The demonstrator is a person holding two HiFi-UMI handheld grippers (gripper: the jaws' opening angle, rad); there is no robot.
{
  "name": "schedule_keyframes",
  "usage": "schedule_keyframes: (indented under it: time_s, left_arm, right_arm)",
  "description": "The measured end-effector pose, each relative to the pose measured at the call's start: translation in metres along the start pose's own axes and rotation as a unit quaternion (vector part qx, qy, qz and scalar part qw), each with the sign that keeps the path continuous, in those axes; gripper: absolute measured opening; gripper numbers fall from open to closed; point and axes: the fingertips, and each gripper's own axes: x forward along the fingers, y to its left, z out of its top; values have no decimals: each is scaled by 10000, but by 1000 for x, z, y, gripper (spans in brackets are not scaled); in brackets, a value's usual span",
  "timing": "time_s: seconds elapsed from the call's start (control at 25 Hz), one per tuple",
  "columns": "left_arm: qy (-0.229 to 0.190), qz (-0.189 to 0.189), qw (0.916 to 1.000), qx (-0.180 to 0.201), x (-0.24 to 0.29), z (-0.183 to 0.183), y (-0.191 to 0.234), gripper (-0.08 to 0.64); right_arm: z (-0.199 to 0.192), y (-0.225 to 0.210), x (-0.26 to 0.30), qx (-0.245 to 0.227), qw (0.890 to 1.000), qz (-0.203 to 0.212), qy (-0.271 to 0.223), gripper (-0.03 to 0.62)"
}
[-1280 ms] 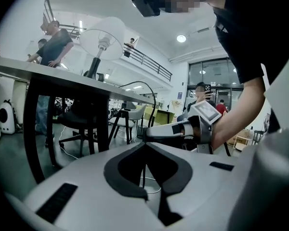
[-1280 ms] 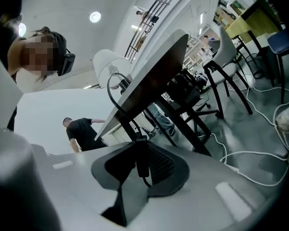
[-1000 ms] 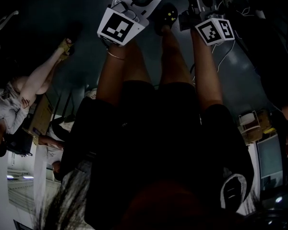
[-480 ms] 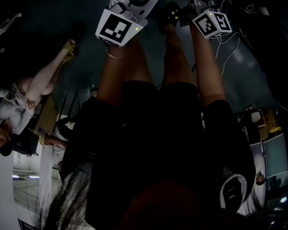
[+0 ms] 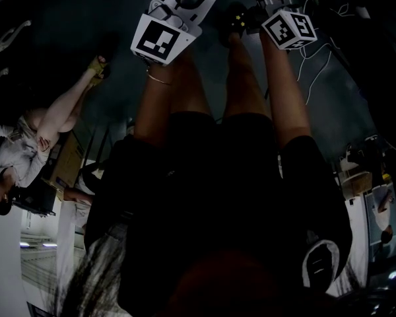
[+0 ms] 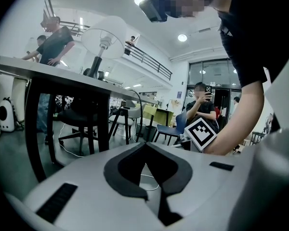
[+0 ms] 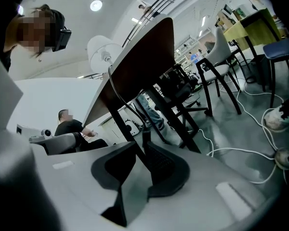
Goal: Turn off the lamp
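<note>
Lamp: I see the lamp [image 6: 103,36], with a white shade, standing upright on the dark table [image 6: 62,73]. It sits higher than both grippers. I cannot tell from the shade whether it is lit.

Cord: In the right gripper view a thin dark cord [image 7: 119,102] leaves the lamp [image 7: 102,52], curves down past the table edge [image 7: 139,61] and ends as a slim, thicker dark piece at the jaw tips.

Right gripper: The right gripper [image 7: 140,143] has its jaws partly closed on that piece of the cord. A tip lies against it on each side, and it points under the table.

Left gripper: The left gripper [image 6: 145,146] has its tips together with nothing between them. I see only floor and a pale cable through the wedge behind the tips. It is low and aimed beneath the table.

Head view: The picture is very dark. I make out the left marker cube [image 5: 160,39] and the right marker cube [image 5: 289,29] near the top, side by side but apart, each at the end of a bare forearm.

Floor: White cables [image 7: 231,150] trail across the grey floor to the right of the table legs.

Surroundings: A dark chair [image 6: 77,119] stands under the table. A seated person [image 6: 202,105] holds a phone beyond it, and another person [image 6: 53,42] stands behind the table at left.
</note>
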Motion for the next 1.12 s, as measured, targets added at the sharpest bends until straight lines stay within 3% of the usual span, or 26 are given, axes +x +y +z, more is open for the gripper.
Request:
schedule_keyframes:
  time_s: [0.16, 0.36, 1.12]
  left_arm:
    - [-8, 25, 10000, -6, 0, 0, -1, 6]
    - [-9, 93, 9999, -38, 1, -2, -2, 6]
    - [-101, 226, 9997, -28, 2, 46, -14, 6]
  right_arm:
    - [5, 6, -5, 43, 9999, 94, -73, 64]
    - [13, 13, -8, -3, 9996, 221, -180, 2]
    - [67, 63, -41, -62, 9977, 601, -306, 0]
